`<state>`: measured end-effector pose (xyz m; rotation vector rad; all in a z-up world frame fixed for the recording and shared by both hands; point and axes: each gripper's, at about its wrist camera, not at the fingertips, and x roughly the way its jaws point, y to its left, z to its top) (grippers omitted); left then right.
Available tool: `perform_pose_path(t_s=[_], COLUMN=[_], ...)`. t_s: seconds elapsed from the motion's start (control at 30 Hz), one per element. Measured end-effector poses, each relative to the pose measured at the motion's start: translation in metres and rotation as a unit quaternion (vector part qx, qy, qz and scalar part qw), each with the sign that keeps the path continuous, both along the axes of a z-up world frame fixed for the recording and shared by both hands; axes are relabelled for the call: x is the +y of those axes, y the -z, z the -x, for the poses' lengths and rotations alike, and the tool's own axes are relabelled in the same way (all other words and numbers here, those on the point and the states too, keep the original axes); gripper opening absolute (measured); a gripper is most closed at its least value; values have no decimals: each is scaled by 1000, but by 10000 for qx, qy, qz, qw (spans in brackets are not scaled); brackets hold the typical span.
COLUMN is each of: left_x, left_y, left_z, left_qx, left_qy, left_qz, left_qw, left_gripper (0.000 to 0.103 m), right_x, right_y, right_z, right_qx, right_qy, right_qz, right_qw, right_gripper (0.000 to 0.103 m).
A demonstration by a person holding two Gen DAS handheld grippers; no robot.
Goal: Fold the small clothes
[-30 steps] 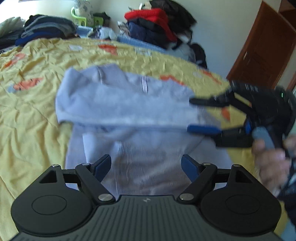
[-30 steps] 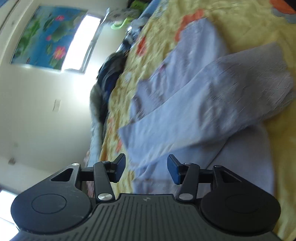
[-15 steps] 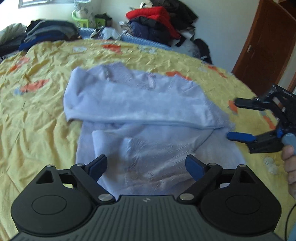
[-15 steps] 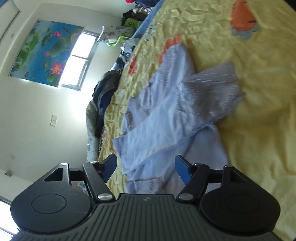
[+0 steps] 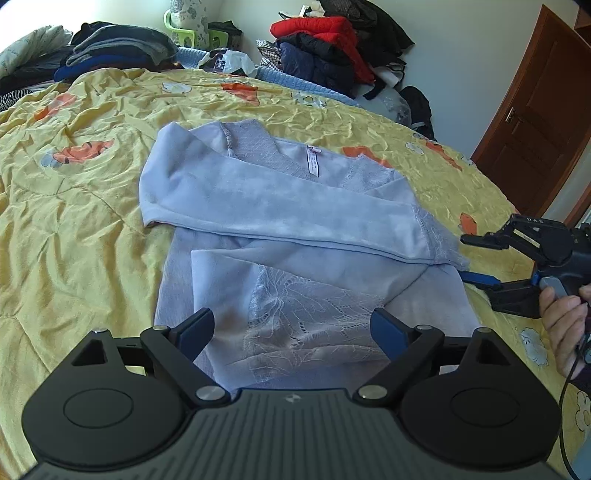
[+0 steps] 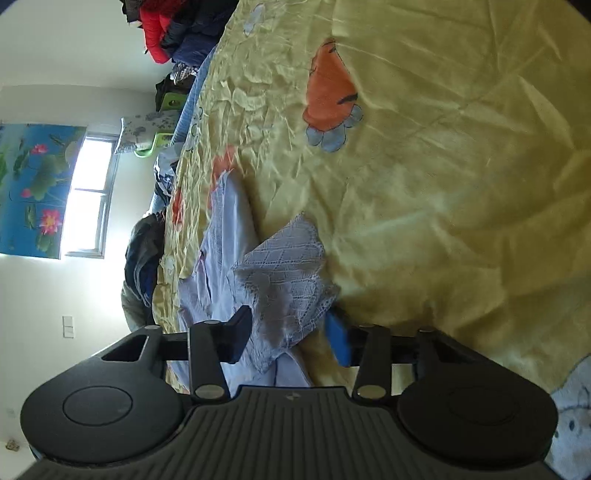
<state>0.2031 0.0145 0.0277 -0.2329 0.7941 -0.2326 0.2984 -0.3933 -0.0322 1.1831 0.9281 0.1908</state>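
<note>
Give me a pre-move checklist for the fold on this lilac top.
1. Sleeve laid across the lilac top: ok.
2. Left gripper open, nothing pinched: ok.
3. Right gripper at the lace cuff, jaws just closing, cuff between them: ok.
4. Pads pressing the cuff: cannot tell.
5. Top lying flat on the yellow bedspread: ok.

Two wrist cameras over one bed, each looking forward between its own jaws.

The left view sits upright, angled down across the yellow bedspread [image 5: 74, 221] toward the far wall, with the lilac top [image 5: 280, 206] just ahead of its jaws. The right view is rolled sideways, low and close, the top's lace cuff [image 6: 284, 273] between its jaws. Both share the top, the bedspread and the red clothes pile [image 5: 317, 33].
</note>
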Motion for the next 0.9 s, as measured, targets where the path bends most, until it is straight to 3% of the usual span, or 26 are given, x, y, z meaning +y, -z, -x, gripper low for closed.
perform_pose_path(t_s=[0.1,0.27,0.43,0.57,0.67,0.77,0.8,0.83,0.9], left_x=[-4,-4,-4,-3,-2,-2,-1,0,4], left_y=[-1,-4,-2,-5,-6,-6,-6,-7,-9], left_z=[0,0,0,1,0,0,1,2,4], left_qx=[24,-7,74,7,8,17,6,-9,-39], left_qy=[74,59,67,59,20,20,27,31,28], left_qz=[-37,-24,-24,-3,40,34,44,58,90], left_qw=[10000,10000,9999,10000,10000,10000,10000,10000,9999], left_gripper=[92,92,92,92,92,92,92,92,92], right_x=[6,15,32,64,105,147,152,151,138], right_y=[2,-3,-23,-56,-78,-71,-66,-62,-65], right_z=[-4,-6,-11,-9,-8,-14,-18,-19,-16], right_qx=[-51,-211,-498,-1166,-1816,-1750,-1561,-1432,-1481], right_qy=[128,81,-85,-589,-1369,-2285,-2339,-2310,-2115], right_qz=[-23,329,1276,2266,2856,3521,3657,3616,3169], right_qw=[9999,9992,9905,9652,9310,8906,8872,8919,9126], right_gripper=[49,21,16,15,14,21,23,24,30])
